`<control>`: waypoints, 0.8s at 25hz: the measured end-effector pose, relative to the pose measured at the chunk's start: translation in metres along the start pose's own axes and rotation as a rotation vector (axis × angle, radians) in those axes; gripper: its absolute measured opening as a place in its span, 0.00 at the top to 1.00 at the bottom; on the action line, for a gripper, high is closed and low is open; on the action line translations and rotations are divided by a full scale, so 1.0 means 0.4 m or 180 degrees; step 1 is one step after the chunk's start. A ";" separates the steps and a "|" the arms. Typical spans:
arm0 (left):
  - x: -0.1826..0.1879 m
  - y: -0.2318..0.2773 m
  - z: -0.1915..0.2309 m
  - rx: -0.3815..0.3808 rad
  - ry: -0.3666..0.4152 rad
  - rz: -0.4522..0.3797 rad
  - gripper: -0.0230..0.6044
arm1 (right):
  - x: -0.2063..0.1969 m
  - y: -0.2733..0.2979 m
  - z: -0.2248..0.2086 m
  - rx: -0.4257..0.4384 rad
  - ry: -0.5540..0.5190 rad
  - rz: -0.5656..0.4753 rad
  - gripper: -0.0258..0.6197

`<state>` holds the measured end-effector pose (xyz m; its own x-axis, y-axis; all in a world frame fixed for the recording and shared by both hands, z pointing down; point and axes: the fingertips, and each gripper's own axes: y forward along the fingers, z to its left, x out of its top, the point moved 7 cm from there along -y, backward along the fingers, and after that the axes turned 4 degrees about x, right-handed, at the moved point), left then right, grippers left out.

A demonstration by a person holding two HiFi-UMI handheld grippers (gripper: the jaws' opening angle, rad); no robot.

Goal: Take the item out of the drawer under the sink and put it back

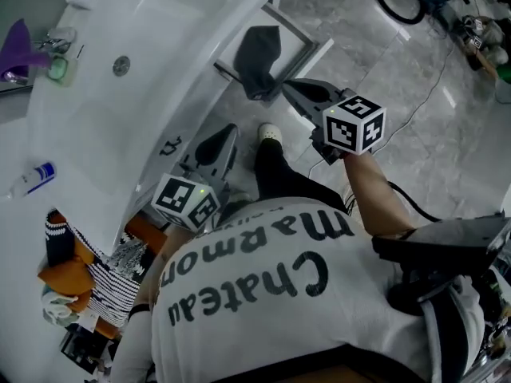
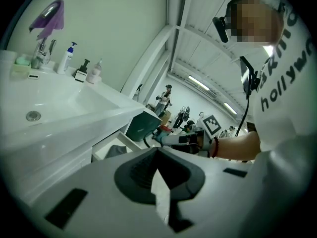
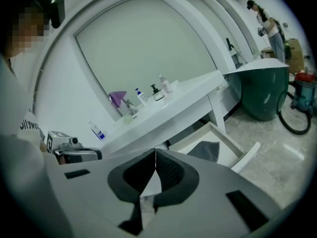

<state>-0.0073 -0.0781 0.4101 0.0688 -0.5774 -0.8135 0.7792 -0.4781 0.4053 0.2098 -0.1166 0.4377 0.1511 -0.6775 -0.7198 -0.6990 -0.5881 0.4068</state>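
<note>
Under the white sink counter (image 1: 172,70) the drawer (image 1: 307,42) stands pulled out, and a dark grey cloth item (image 1: 259,54) lies in it. My right gripper (image 1: 287,88) is shut and empty, its tips just short of the cloth on the near side. My left gripper (image 1: 229,132) hangs lower by the counter's front edge, also shut with nothing in it. The right gripper view has the drawer (image 3: 246,155) and grey item (image 3: 205,150) beyond the closed jaws of my right gripper (image 3: 155,150). The left gripper view shows my left gripper (image 2: 157,150) closed, with the drawer (image 2: 101,145) and item (image 2: 117,151) at left.
Bottles (image 3: 158,92) and a purple cloth (image 1: 20,46) on the faucet sit on the counter around the basin (image 1: 120,66). A pile of clothes (image 1: 88,278) lies at lower left. A dark green tub (image 3: 262,93), cables and a vacuum (image 3: 302,95) stand on the marble floor; a person (image 3: 265,21) stands far off.
</note>
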 end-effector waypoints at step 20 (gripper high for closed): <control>-0.102 0.024 0.033 0.0390 -0.0606 0.0563 0.95 | 0.008 0.335 -0.242 0.0410 -0.0921 0.1314 0.94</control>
<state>-0.0108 -0.0677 0.4527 0.0699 -0.7673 -0.6375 0.6835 -0.4286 0.5909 0.1844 -0.2403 0.5443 -0.3421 -0.6809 -0.6476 -0.7428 -0.2262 0.6302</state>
